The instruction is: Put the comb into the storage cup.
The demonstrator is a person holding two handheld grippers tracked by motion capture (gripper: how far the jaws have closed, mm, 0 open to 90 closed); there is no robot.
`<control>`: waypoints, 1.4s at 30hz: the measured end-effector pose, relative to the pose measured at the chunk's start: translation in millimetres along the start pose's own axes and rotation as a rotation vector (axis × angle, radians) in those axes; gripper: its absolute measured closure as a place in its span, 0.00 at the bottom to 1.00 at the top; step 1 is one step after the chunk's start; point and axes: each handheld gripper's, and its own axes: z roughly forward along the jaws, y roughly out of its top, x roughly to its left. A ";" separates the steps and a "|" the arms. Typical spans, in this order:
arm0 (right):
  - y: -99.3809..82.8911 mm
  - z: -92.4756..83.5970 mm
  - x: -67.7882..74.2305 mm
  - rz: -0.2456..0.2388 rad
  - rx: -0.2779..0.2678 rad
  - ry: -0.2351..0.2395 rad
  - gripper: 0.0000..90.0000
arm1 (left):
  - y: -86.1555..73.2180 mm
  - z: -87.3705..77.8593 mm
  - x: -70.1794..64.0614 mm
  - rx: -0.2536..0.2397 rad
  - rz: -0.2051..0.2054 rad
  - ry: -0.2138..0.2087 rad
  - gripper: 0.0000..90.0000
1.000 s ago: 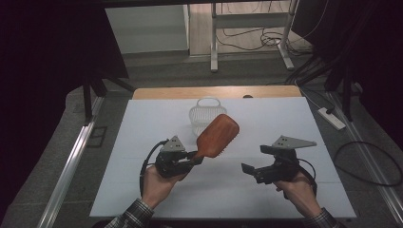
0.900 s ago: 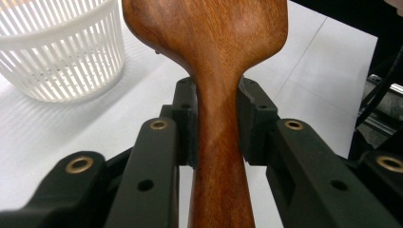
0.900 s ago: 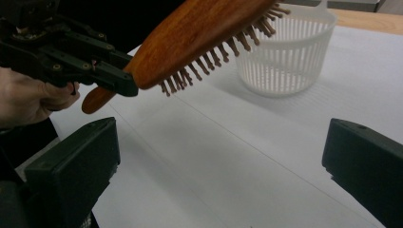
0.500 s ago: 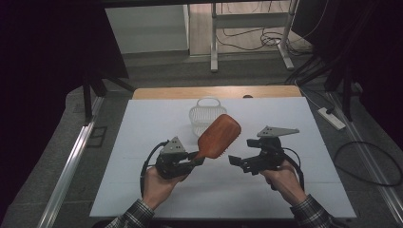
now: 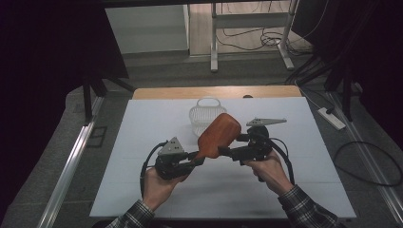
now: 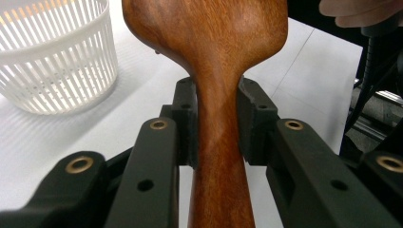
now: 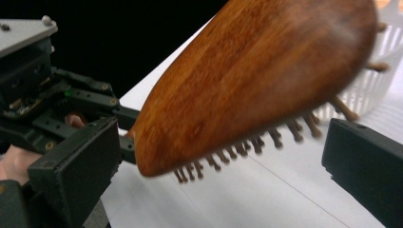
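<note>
A brown wooden hairbrush [image 5: 219, 133] with short bristles [image 7: 266, 140] is held above the white table [image 5: 142, 128], head tilted up and to the right. My left gripper [image 5: 198, 159] is shut on its narrow handle [image 6: 216, 156], one pad on each side. My right gripper [image 5: 225, 152] is open just to the right of the brush, its jaws wide apart. In the right gripper view the brush head [image 7: 256, 80] hangs over the gap between those jaws [image 7: 223, 156], and nothing presses on it.
A small white slatted basket [image 5: 204, 114] stands on the table right behind the brush, also seen as the basket [image 6: 52, 61] in the left gripper view. Beyond the table's wooden far edge [image 5: 214, 91] are a floor, cables and a metal stand.
My right gripper has moved left across the table, from well right of the brush to right beside its head. The left gripper and the brush have stayed in place.
</note>
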 end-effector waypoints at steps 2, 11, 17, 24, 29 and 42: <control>1.8 2.5 -0.3 0.006 -0.001 0.008 0.00 | 0.1 -0.1 -0.1 -0.003 -0.001 -0.002 0.79; 8.5 15.7 -1.2 0.040 -0.004 0.023 0.00 | -0.3 -1.2 -2.1 -0.019 0.004 -0.006 0.79; 9.6 21.0 -2.8 0.067 -0.025 0.034 0.07 | -0.4 -0.6 -3.1 -0.023 0.010 -0.008 0.79; 7.8 18.9 -5.0 0.097 -0.037 0.075 0.26 | -1.0 1.6 -2.4 -0.014 0.010 -0.018 0.79; 6.0 16.0 -13.8 0.190 -0.054 0.151 0.40 | -1.8 3.5 -0.9 -0.004 0.009 -0.022 0.79; 5.1 12.9 -15.5 0.248 -0.045 0.207 0.58 | -5.1 17.3 -0.2 0.064 0.015 -0.041 0.79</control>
